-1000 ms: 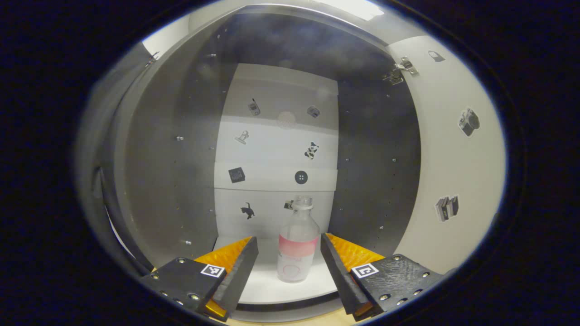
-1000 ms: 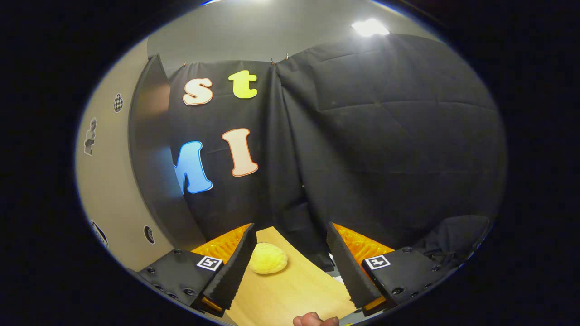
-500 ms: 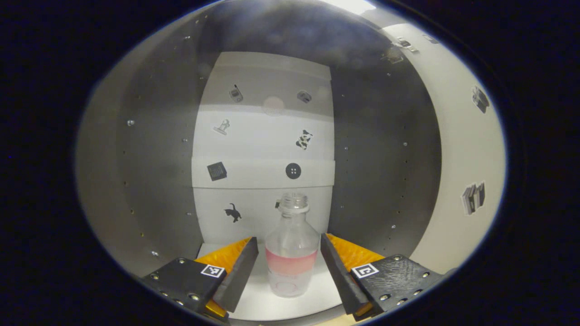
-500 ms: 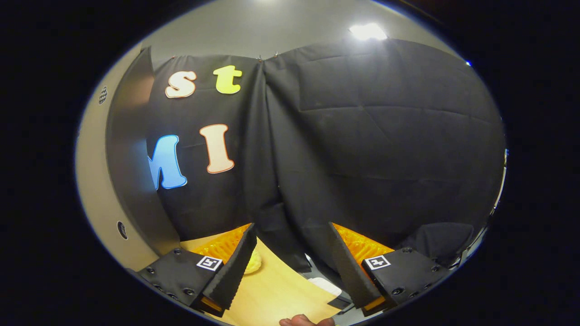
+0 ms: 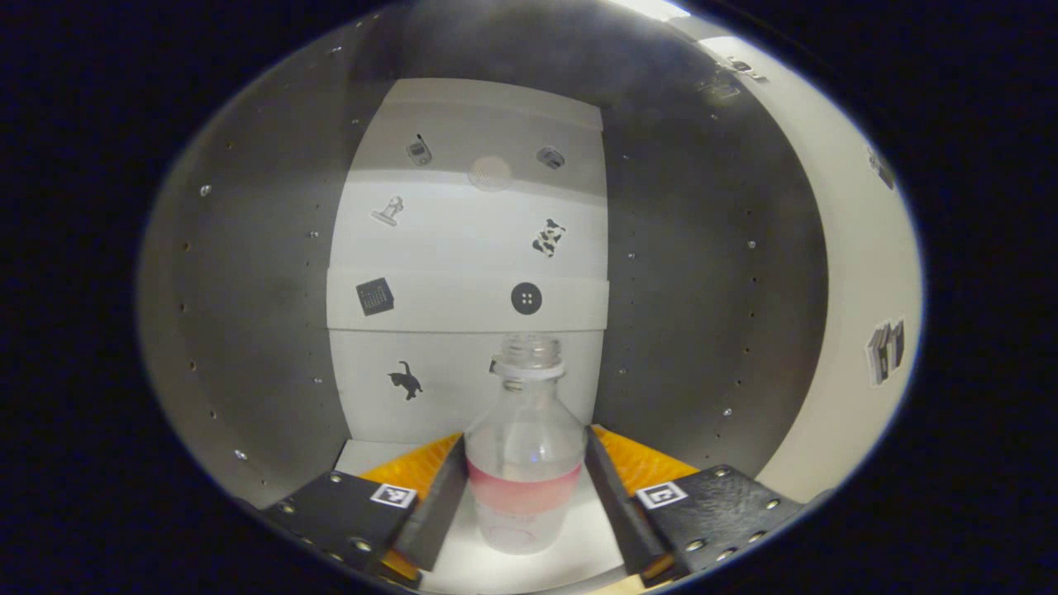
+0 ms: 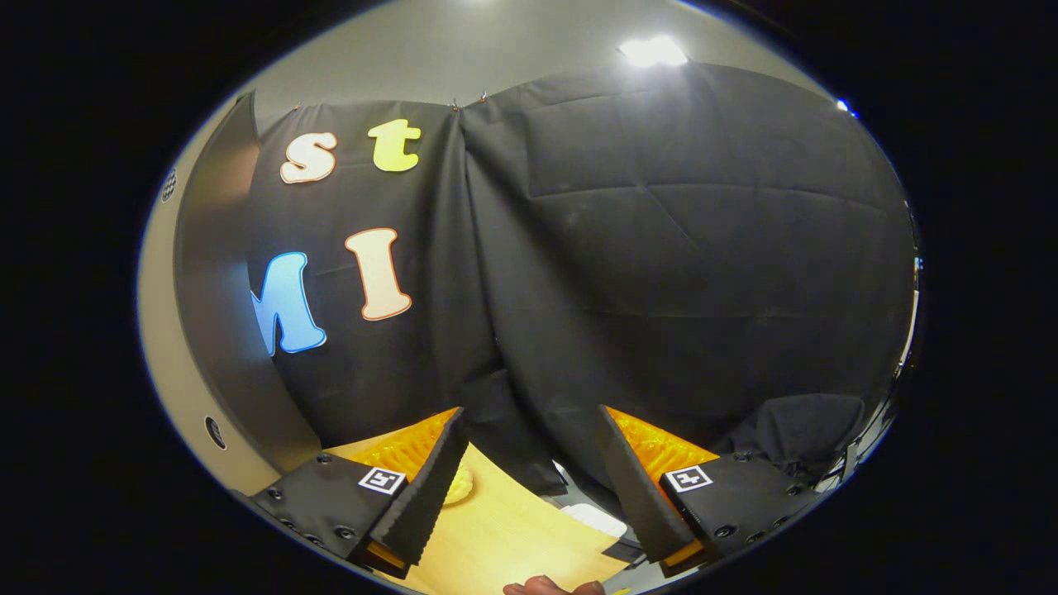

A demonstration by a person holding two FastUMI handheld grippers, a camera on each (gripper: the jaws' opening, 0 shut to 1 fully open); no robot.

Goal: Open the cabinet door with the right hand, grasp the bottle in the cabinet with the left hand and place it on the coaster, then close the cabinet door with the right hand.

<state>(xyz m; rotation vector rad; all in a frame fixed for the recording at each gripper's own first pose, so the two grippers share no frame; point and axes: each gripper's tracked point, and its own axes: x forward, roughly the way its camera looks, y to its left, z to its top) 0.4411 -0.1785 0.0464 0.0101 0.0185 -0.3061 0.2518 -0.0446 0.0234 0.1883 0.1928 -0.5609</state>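
While the cabinet door (image 5: 860, 273) stands swung open at the right of the left gripper view, the left gripper (image 5: 525, 496) is inside the cabinet (image 5: 248, 273) with its two fingers spread to either side of the bottle (image 5: 525, 463). The clear, uncapped plastic bottle with a pink label band stands upright on the white cabinet floor (image 5: 463, 566), between the foam pads (image 5: 438, 512). The pads sit just beside the bottle's flanks; whether they actually press on it cannot be told, so the grasp is unconfirmed. Jaws look spread to about bottle width.

Back panel (image 5: 471, 248) of the cabinet is white with small stickers: a cat, a button, a cow-patch shape, a clip, and a few more. Side walls are grey with rows of shelf-pin holes. The door's inner face carries a books sticker (image 5: 884, 351).

In the right gripper view, the right gripper (image 6: 529, 487) is released, fingers wide apart with nothing between them, facing the black cloth wall (image 6: 661, 248). Below it is a wooden tabletop (image 6: 504, 545), with a yellow coaster (image 6: 459, 487) partly hidden behind the left finger. A grey panel edge (image 6: 215, 289) curves along the left. A fingertip (image 6: 550, 587) shows at the bottom edge.
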